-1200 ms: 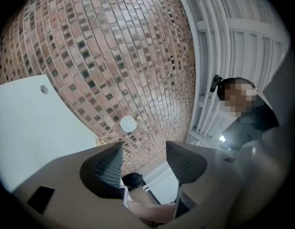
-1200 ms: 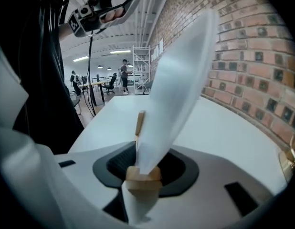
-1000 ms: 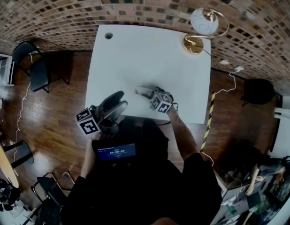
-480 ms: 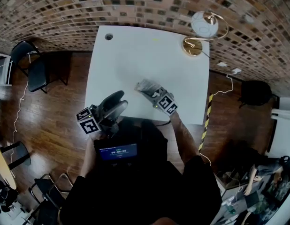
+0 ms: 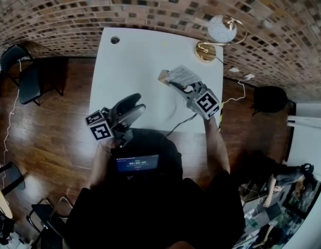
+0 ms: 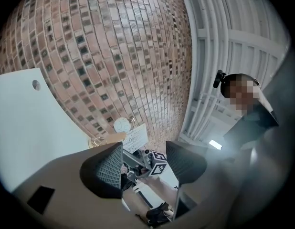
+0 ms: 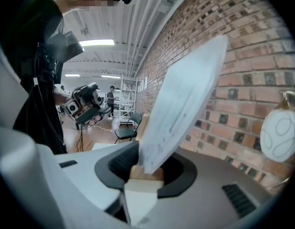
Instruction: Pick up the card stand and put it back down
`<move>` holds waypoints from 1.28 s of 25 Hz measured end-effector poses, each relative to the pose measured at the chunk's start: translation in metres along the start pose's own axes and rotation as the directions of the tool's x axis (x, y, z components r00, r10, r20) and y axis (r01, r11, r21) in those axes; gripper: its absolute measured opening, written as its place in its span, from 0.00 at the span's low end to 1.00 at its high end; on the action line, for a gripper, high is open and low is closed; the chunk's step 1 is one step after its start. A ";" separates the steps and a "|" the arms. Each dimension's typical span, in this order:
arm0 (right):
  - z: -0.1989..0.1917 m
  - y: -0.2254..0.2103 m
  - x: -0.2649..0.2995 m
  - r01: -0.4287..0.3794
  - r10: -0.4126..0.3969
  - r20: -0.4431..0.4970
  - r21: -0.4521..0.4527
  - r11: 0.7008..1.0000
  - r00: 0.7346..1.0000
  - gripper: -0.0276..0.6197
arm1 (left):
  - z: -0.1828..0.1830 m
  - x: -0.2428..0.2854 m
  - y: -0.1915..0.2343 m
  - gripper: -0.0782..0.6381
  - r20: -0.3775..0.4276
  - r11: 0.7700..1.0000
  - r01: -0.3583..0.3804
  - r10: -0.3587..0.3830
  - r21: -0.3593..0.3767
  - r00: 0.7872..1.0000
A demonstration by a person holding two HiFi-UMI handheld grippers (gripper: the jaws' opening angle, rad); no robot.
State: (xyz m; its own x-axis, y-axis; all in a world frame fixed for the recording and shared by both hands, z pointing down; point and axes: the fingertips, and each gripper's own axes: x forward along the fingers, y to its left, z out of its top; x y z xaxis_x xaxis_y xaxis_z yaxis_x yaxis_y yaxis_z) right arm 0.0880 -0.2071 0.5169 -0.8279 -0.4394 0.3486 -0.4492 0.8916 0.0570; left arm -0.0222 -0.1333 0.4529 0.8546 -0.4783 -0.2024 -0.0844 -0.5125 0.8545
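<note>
Well, at the near-left edge of the bench (image 5: 134, 56) my left tongs (image 5: 138, 104) hang slightly parted and empty. Over the bench's right half my right tongs (image 5: 173, 83) clench the card stand (image 5: 184, 74) by its wooden base, the card slanting up ahead of them. Setting it down means going straight down, I reckon.

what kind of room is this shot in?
Probably a loft-style studio or workshop: bare brick wall, wooden floor, a black chair, a white table, strip lights on a ribbed ceiling.
</note>
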 end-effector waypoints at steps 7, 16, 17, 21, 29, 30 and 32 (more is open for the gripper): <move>0.040 -0.015 -0.009 0.058 -0.061 -0.039 -0.055 0.997 0.997 0.24 | 0.016 -0.004 0.003 0.48 -0.006 0.996 0.088 -0.088 -0.011 0.996; 0.044 -0.020 -0.001 0.106 -0.116 -0.125 -0.082 0.991 0.985 0.24 | 0.029 -0.013 0.016 0.48 -0.052 0.992 0.124 -0.126 -0.027 0.991; 0.039 -0.023 -0.001 0.107 -0.118 -0.139 -0.083 0.991 0.983 0.24 | 0.030 -0.013 0.016 0.48 -0.051 0.991 0.128 -0.129 -0.024 0.990; 0.014 -0.046 0.008 0.089 -0.105 -0.197 -0.090 0.992 0.975 0.24 | 0.024 -0.010 0.023 0.48 -0.040 0.989 0.132 -0.134 -0.061 0.990; -0.078 -0.127 0.095 -0.072 0.030 -0.263 -0.151 0.986 0.964 0.24 | 0.024 0.003 0.051 0.48 -0.026 0.998 -0.055 0.054 -0.020 0.998; -0.088 -0.138 0.107 -0.091 0.048 -0.262 -0.153 0.984 0.964 0.24 | 0.021 0.006 0.054 0.48 -0.019 0.997 -0.067 0.066 -0.030 0.998; -0.105 -0.159 0.131 -0.118 0.076 -0.256 -0.155 0.981 0.964 0.24 | 0.016 0.011 0.061 0.48 -0.013 0.994 -0.100 0.099 -0.046 0.995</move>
State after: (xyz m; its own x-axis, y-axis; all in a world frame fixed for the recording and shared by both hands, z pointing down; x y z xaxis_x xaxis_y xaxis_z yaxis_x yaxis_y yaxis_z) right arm 0.0865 -0.3949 0.6514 -0.7456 -0.3280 0.5800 -0.2908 0.9434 0.1595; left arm -0.0260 -0.1818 0.4950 0.8488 -0.5171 -0.1103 -0.1454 -0.4289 0.8916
